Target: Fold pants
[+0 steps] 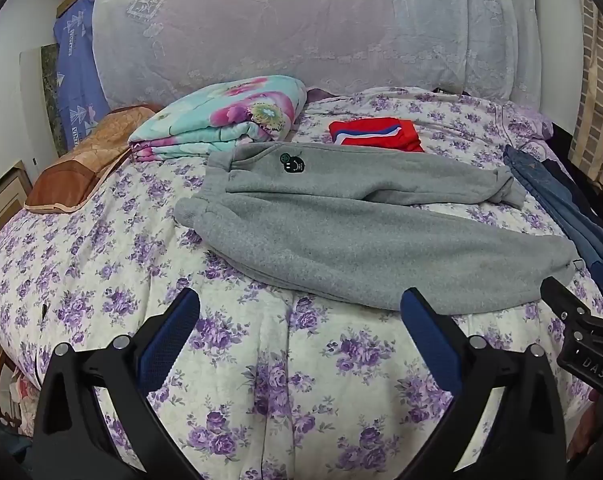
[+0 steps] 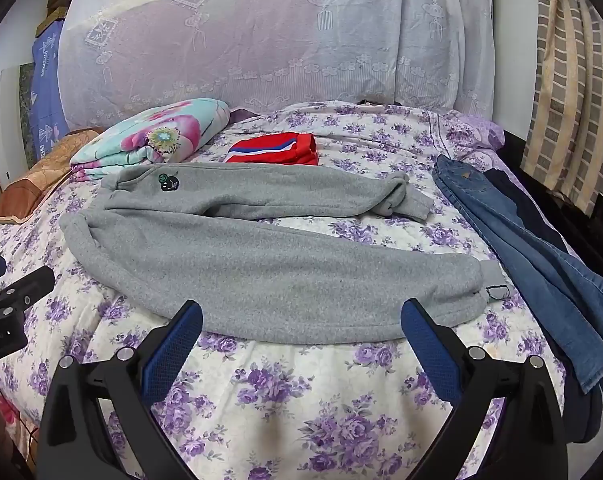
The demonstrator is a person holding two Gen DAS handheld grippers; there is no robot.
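Note:
Grey fleece pants (image 1: 341, 232) lie spread on the floral bedspread (image 1: 101, 264), waistband to the left, both legs running right, with a small black logo patch (image 1: 291, 163) on the far leg. They also show in the right wrist view (image 2: 261, 264). My left gripper (image 1: 299, 308) is open and empty, hovering just in front of the near leg's edge. My right gripper (image 2: 301, 320) is open and empty, its fingertips at the near leg's front edge. Each gripper shows at the other view's side: the right gripper (image 1: 577, 328) and the left gripper (image 2: 17, 292).
A folded red garment (image 1: 377, 134) with stripes lies behind the pants. A folded floral blanket (image 1: 221, 116) and a brown pillow (image 1: 85, 160) sit at back left. Blue jeans (image 2: 541, 264) and a dark garment (image 2: 529, 208) lie along the bed's right edge. A lace-covered bedding stack (image 1: 301, 24) stands behind.

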